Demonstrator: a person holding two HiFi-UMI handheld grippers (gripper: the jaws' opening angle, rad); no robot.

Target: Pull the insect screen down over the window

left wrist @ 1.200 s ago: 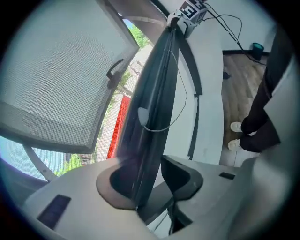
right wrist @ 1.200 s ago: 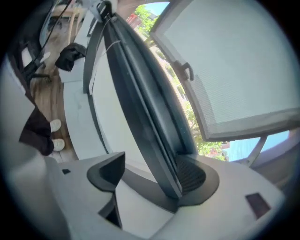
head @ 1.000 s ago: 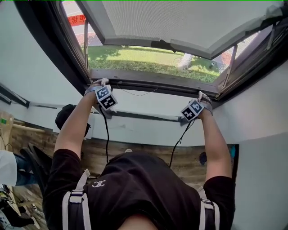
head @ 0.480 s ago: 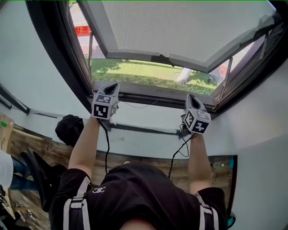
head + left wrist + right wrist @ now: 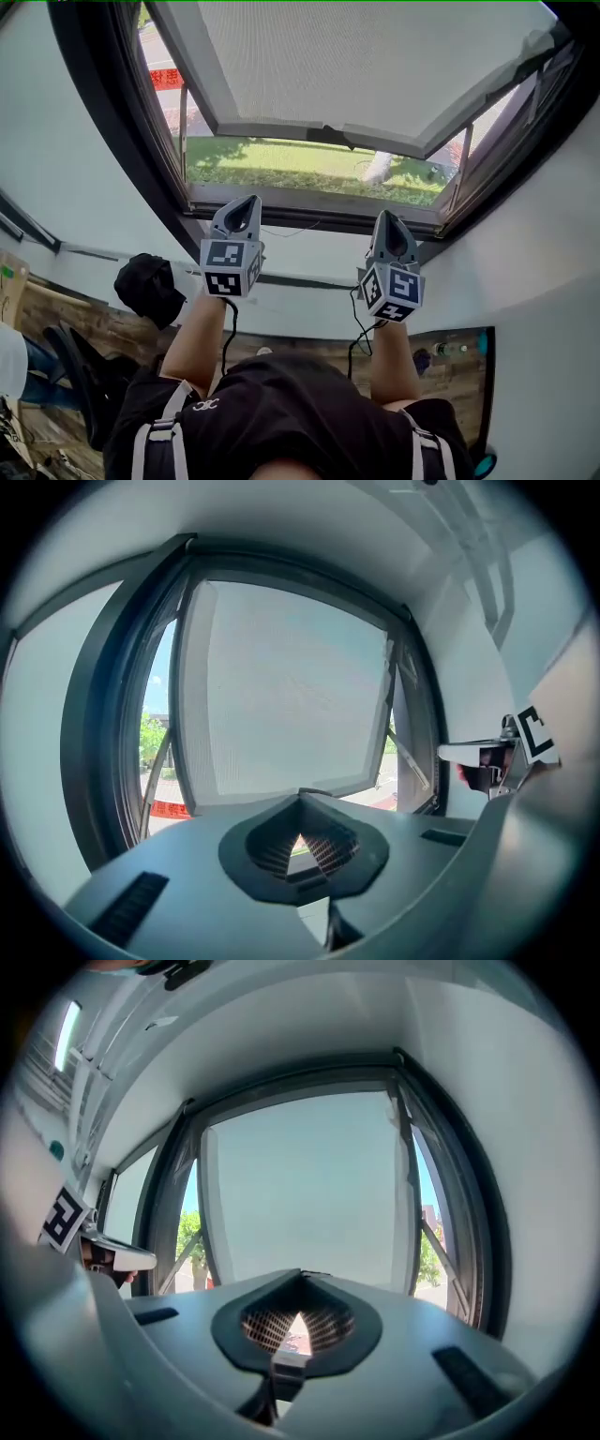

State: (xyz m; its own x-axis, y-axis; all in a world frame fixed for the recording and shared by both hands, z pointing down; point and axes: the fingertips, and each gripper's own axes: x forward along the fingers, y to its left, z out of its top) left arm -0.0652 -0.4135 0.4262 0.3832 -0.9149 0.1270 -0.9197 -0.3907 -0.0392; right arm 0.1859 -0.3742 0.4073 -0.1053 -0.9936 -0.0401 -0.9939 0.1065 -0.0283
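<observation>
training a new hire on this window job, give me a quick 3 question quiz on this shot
1. True or false: the insect screen reaches the lower window frame.
2. The left tongs are: A) open and empty, B) shut on the screen's bottom bar, C) shut and empty.
3. Fill in: through the gap under the bottom bar you see ____.

Key: 1 false, a gap remains below the bar. 2 C. 3 grass.

Your insect screen (image 5: 375, 66): pale grey mesh, partway down, lower edge stopping above the window (image 5: 300, 208) sill.
</observation>
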